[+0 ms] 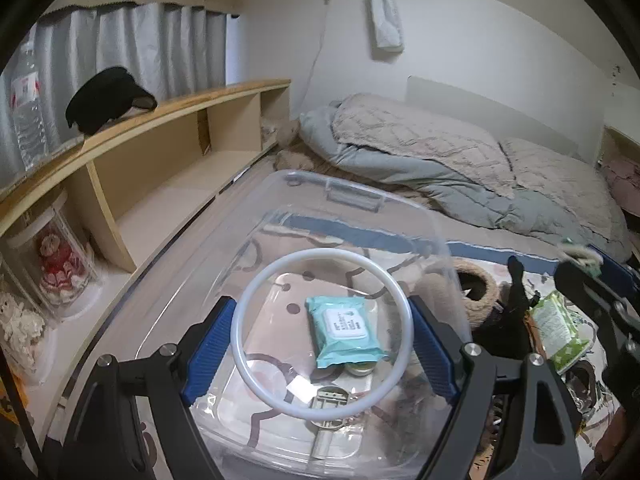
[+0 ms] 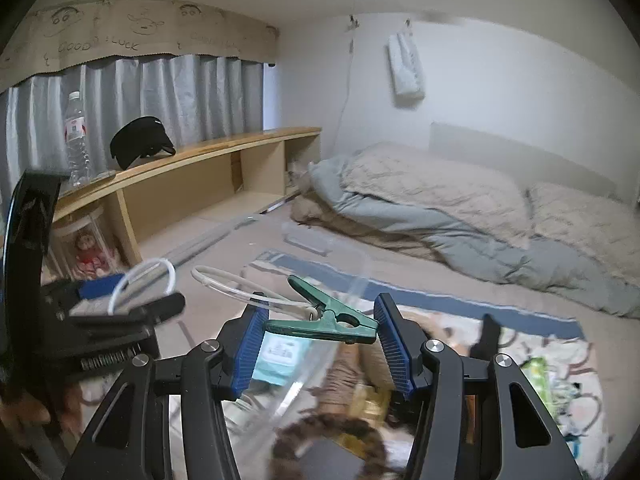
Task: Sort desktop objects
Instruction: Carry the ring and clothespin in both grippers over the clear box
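From my remote seat I see the bed (image 1: 460, 152) filling the back of the room, its grey and beige quilt bunched in a heap; along the wall beside it runs a wooden shelf (image 1: 168, 120) with a black cap (image 1: 106, 98) and a water bottle (image 1: 26, 108) on top; nearer to me a clear plastic bin (image 1: 280, 360) sits on a patterned mat (image 2: 560, 360), its walls see-through and its handle at the far rim; inside it lies a teal pack of wet wipes (image 1: 344, 330) with a white label, flat on the bin's floor, and a small metal piece just below it; a green pack of wipes (image 1: 556, 324) lies outside on the mat, to the right of the bin; my left hand-held gripper (image 1: 322, 344) holds a thin white ring (image 1: 322, 268) between its blue pads, upright over the bin, the ring spanning the whole gap; my right hand-held gripper (image 2: 318, 328) is closed on a dark green clothes peg (image 2: 324, 316), which lies crosswise between the pads with its jaws pointing up and left; a loop of pale cord (image 2: 240, 284) hangs from the peg's spring end.
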Motion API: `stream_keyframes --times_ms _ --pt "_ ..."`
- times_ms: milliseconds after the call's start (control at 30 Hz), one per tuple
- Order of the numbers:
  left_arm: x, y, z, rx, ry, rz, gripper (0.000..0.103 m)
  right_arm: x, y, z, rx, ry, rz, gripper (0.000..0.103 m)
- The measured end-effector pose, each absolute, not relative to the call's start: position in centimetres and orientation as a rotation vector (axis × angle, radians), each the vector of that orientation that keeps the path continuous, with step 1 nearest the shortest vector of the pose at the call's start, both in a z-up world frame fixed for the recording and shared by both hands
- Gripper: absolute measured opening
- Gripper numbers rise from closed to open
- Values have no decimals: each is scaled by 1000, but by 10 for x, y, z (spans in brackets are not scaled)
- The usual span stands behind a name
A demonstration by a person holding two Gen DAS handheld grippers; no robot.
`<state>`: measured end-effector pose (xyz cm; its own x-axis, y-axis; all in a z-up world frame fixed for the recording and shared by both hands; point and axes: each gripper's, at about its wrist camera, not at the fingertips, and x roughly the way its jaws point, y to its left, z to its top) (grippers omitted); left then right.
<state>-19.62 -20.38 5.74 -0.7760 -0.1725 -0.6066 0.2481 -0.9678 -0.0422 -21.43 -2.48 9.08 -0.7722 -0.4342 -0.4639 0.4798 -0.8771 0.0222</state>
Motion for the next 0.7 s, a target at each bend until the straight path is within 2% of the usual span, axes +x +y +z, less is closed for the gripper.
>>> stream_keyframes --times_ms 200,500,700 --pt "-214 -224 42 1005 266 -2716 84 -237 -55 77 691 144 -2513 55" --pt "-238 -241 30 1116 307 -2647 84 -258 -87 52 755 210 -2419 55" --pt "-237 -248 20 1203 290 -2599 84 -267 -96 45 776 170 -2379 55"
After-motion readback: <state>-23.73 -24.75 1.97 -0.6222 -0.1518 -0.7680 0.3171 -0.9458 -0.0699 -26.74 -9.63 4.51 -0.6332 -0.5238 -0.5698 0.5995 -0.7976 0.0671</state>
